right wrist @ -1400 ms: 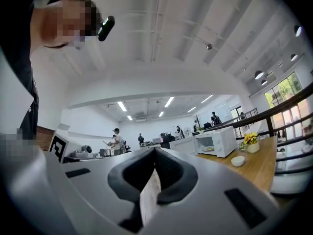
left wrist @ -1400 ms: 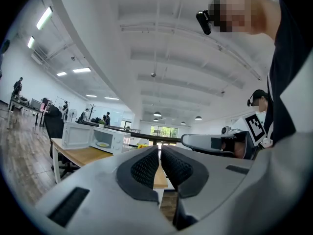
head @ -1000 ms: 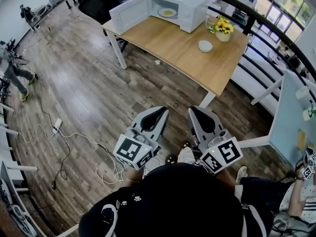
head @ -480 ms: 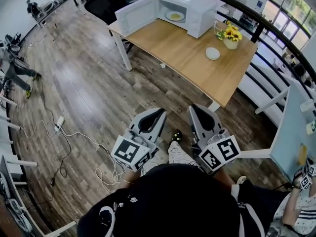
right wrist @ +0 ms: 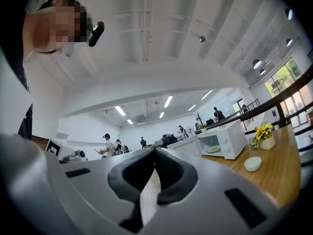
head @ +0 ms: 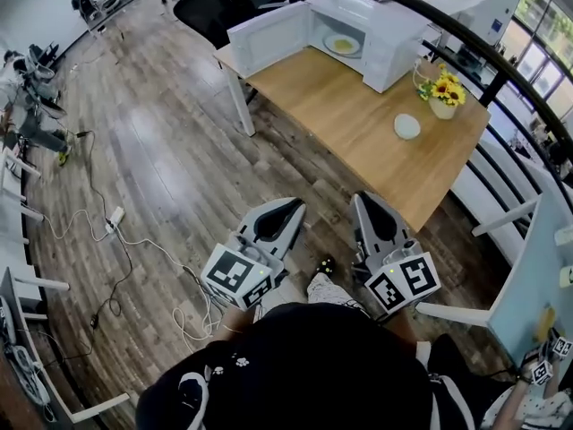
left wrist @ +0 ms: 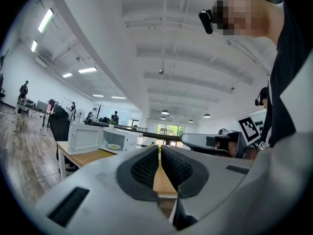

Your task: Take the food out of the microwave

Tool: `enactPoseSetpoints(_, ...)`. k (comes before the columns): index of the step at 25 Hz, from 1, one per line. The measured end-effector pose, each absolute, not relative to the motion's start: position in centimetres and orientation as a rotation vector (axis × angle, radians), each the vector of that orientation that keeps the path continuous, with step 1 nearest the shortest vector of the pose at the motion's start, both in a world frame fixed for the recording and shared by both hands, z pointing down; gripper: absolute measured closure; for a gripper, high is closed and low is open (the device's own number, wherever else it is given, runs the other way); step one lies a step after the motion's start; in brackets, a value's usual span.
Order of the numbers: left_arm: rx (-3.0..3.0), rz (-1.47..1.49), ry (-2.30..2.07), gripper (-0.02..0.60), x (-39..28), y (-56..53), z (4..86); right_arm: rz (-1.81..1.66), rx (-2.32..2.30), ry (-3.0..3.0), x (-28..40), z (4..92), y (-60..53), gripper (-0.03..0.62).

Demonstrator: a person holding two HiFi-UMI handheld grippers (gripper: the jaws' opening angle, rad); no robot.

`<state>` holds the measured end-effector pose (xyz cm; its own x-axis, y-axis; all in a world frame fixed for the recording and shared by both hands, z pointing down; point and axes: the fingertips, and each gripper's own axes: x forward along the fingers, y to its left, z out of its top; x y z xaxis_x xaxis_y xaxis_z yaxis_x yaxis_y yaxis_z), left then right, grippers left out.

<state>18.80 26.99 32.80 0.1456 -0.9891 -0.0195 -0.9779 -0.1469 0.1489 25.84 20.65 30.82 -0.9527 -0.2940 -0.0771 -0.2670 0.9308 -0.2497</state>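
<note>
Two grey grippers poke out in front of the person. The left gripper (head: pixel 292 208) has its jaws pressed together with nothing between them. The right gripper (head: pixel 363 202) beside it is the same, jaws together and holding nothing. Both hang over the brown wooden floor (head: pixel 161 168), well apart from the light wooden table (head: pixel 349 124). At the table's far end sits the boxy white microwave (head: pixel 372 12), its white door (head: pixel 269 47) swung out to the left. The white plate of yellow food (head: pixel 343 45) lies inside. Further right are a small round white dish (head: pixel 407 126) and yellow flowers in a white pot (head: pixel 445 97). The step now looks like getting close. Best to walk up to the open front, stay clear of the door, spread the jaws wide, and take the plate by its rim, kept flat.
</note>
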Motion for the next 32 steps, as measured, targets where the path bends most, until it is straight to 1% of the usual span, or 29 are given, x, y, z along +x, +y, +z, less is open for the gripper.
enactPoseSetpoints(6, 2.247, -0.147, -2.024, 0.557, 15.8, 23.3, 32.9, -0.397, -0.418, 2.987, 23.8, 31.4, 16.7, 0.592)
enactPoseSetpoints(17, 2.234, -0.093, -1.997, 0.557, 13.3, 17.2, 33.4, -0.477, -0.458, 2.973, 21.9, 32.6, 10.0, 0.592)
enactPoseSetpoints(27, 2.215, -0.004, -2.004, 0.557, 10.9, 13.5, 34.7, -0.545, -0.459, 2.945, 19.8, 34.5, 6.0, 0.592)
enactPoseSetpoints(32, 2.222, -0.014, -2.019, 0.557, 9.8, 12.5, 34.8, -0.523, -0.450, 2.952, 18.6, 34.7, 4.9, 0.592)
